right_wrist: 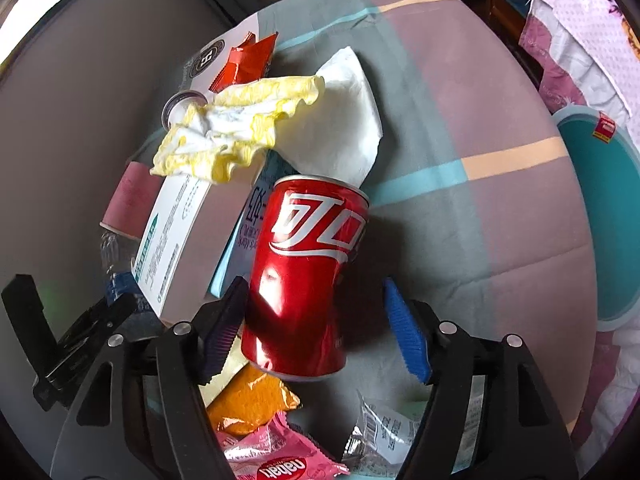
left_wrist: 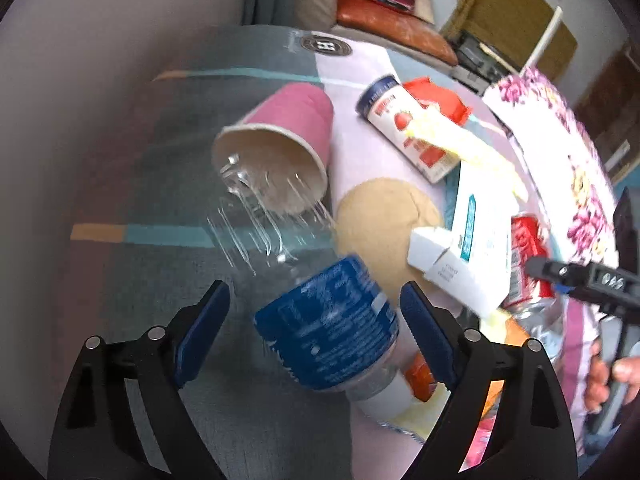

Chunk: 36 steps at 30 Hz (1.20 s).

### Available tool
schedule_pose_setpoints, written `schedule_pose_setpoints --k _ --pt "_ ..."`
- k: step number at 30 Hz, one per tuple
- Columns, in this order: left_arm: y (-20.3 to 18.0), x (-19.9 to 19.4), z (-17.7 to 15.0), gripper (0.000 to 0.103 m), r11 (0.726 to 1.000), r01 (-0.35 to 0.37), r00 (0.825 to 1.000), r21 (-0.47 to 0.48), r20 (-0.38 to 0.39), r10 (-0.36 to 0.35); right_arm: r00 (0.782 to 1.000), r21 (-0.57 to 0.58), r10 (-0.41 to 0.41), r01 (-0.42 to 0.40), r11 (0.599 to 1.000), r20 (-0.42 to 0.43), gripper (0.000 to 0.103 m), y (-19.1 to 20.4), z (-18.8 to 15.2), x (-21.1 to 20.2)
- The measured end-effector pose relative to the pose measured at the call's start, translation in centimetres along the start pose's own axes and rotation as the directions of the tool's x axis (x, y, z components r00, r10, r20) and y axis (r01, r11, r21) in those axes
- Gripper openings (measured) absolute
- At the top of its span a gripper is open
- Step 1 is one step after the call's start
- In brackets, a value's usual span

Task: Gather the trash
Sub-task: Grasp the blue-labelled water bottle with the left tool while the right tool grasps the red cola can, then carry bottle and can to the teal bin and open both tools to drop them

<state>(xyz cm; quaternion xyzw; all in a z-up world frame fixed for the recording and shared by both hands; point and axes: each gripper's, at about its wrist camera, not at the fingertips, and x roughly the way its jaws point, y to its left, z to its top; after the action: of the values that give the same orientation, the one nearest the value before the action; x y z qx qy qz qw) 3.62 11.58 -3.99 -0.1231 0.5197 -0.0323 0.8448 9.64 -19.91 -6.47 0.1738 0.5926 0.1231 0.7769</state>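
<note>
Trash lies on a striped bedsheet (left_wrist: 168, 280). My left gripper (left_wrist: 316, 312) is open, its jaws on either side of a clear plastic bottle with a blue label (left_wrist: 332, 328), not touching it. A pink paper cup (left_wrist: 280, 140) lies on its side beyond the bottle. My right gripper (right_wrist: 316, 320) is open around a red cola can (right_wrist: 308, 272); the left pad is close to the can, the right pad stands apart. The can also shows in the left wrist view (left_wrist: 524, 256), with the right gripper (left_wrist: 576, 280) beside it.
A white carton (right_wrist: 176, 240), yellow-white crumpled cloth (right_wrist: 236, 124), white tissue (right_wrist: 344, 120), red wrapper (right_wrist: 248, 62) and strawberry-print tube (left_wrist: 404, 128) lie behind the can. Orange (right_wrist: 248, 400) and pink (right_wrist: 280, 464) wrappers lie near my right gripper. A teal bin (right_wrist: 600, 216) stands at right.
</note>
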Motion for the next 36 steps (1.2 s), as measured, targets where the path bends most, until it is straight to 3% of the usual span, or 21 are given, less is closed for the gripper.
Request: schedule_pose_setpoints --k 3,5,6,9,10,11,18,24,27,31,36 --pt "1.0 0.0 0.7 0.091 0.996 0.010 1.000 -0.090 -0.001 -0.011 1.000 0.005 0.019 -0.019 1.000 -0.013 0.066 0.0 0.3 0.4" --pt "1.7 0.7 0.9 0.091 0.991 -0.022 0.999 -0.134 -0.028 0.018 0.999 0.006 0.035 -0.035 0.999 -0.026 0.066 0.1 0.3 1.0" --pt "2.0 1.3 1.0 0.091 0.985 -0.002 0.999 -0.175 -0.048 -0.006 0.999 0.006 0.044 -0.043 0.999 -0.031 0.066 0.0 0.3 1.2" --pt "2.0 1.9 1.0 0.091 0.978 -0.016 0.998 -0.208 -0.063 0.003 0.997 -0.006 0.069 -0.069 0.998 -0.034 0.060 0.1 0.3 1.9" --pt "1.7 2.1 0.9 0.084 0.978 -0.036 0.998 -0.204 -0.063 0.023 0.997 -0.018 0.070 -0.071 0.997 -0.020 0.060 0.2 0.2 1.8" --pt "1.4 2.2 0.8 0.074 0.980 -0.041 0.997 -0.195 -0.066 0.029 0.997 -0.028 0.073 -0.073 0.997 -0.015 0.060 0.3 0.1 1.8" --pt "-1.2 0.6 0.1 0.073 0.992 -0.097 0.995 -0.084 -0.032 0.095 0.994 -0.021 0.112 -0.112 0.993 0.014 0.059 -0.7 -0.7 0.4" --pt "-1.8 -3.0 -0.3 0.073 0.992 -0.111 0.994 -0.065 0.014 0.112 0.984 -0.004 0.156 -0.157 0.988 0.083 0.059 -1.7 -0.8 -2.2" --pt "-3.8 -5.1 0.3 0.073 0.996 -0.086 0.994 -0.016 0.061 0.087 0.977 0.007 0.170 -0.173 0.985 0.127 0.059 -2.5 -0.5 -3.7" --pt "-8.4 -6.0 1.0 0.073 0.996 -0.003 0.997 0.086 0.078 -0.004 0.966 0.030 0.160 -0.170 0.985 0.205 0.059 -4.3 -0.4 -6.4" --pt "-16.8 -3.8 1.2 0.073 0.959 0.099 0.994 0.264 0.024 -0.109 0.948 0.098 0.104 -0.139 0.985 0.301 0.059 -8.9 -0.8 -10.2"
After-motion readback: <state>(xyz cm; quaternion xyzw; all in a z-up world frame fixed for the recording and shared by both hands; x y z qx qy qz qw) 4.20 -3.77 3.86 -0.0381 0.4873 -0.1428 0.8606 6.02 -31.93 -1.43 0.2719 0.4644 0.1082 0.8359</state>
